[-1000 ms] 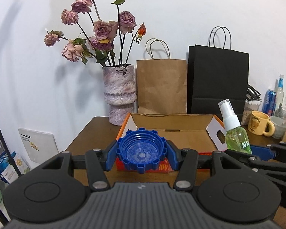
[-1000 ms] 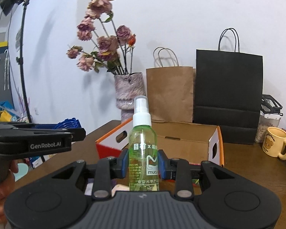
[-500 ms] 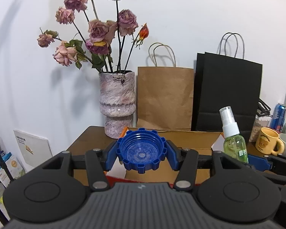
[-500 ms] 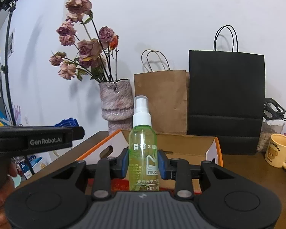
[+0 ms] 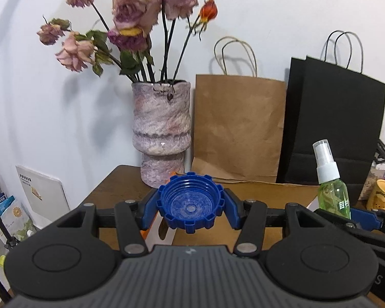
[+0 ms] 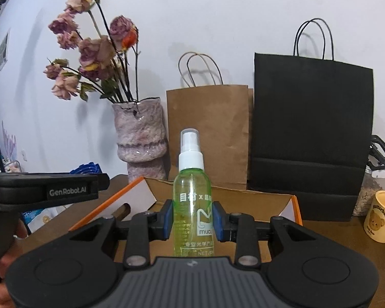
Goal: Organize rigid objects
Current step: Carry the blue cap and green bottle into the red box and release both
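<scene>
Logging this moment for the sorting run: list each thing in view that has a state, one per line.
Left tongs: shut on the blue cap, hollow side toward the camera.
Right tongs: shut on the spray bottle, upright, white nozzle on.
Box: open, flaps up.
Vase: upright, holding wilted roses.
Brown bag: standing.
Black bag: standing.
Mug: upright.

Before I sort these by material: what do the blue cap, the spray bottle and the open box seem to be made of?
Blue cap: moulded plastic by the look, opaque, slightly glossy, with inner thread rings and a notched rim.
Spray bottle: clear green plastic, likely, since the background shows through it; white opaque pump head.
Open box: cardboard, matte brown inside, with orange printed edges.
</scene>
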`<state>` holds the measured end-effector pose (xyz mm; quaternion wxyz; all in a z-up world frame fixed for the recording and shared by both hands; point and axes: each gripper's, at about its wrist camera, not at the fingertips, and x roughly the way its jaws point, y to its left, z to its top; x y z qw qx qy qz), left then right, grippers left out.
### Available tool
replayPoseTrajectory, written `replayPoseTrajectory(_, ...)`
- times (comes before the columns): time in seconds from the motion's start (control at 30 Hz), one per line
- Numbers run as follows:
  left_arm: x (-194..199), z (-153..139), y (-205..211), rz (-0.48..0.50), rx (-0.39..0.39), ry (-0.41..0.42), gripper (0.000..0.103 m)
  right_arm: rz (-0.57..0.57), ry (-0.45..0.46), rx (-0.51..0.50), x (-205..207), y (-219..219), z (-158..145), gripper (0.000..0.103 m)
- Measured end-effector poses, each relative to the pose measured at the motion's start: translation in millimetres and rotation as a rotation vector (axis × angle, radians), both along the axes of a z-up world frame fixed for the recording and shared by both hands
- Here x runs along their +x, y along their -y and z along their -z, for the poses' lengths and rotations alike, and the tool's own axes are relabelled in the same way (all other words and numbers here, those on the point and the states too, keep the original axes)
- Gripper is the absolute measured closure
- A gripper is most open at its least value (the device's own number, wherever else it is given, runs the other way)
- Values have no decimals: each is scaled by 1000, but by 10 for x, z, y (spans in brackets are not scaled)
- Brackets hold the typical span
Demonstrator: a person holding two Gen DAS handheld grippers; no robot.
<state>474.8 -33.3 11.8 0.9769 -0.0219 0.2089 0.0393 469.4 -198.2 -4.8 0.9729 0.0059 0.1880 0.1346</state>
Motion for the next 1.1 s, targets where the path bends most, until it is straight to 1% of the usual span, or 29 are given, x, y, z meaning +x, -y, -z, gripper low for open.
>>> replayPoseTrajectory(0.3, 357, 179, 89, -19, 50, -48, 49, -3, -59, -20, 362, -18, 120, 73)
replayPoseTrajectory(0.63, 550, 368, 73, -21, 82, -117, 48, -1, -117, -66, 509, -63, 318, 72)
replayPoseTrajectory(0.7, 561, 377, 56, -25, 82, -123, 33, 5, -131, -79, 528, -60, 345, 72)
replayPoseTrajectory(0.73, 563, 376, 53, -28, 84, -119, 13, 10, -128, -88, 530, -56, 349, 62)
replayPoseTrajectory(0.77, 560, 379, 53, -33, 95, -109, 0, 18, -130, -92, 537, -49, 346, 52)
replayPoseTrajectory(0.8, 556, 378, 58, -37, 108, -100, 0, 27, -130, -91, 540, -36, 342, 27)
replayPoseTrajectory(0.83, 553, 375, 61, -40, 117, -97, 0, 36, -125, -92, 539, -28, 342, 5)
replayPoseTrajectory(0.87, 557, 378, 61, -42, 118, -100, 0, 41, -116, -95, 529, -21, 342, 1)
replayPoseTrajectory(1.1, 561, 365, 45, -53, 109, -101, 0, 49, -117, -92, 531, 2, 332, 0)
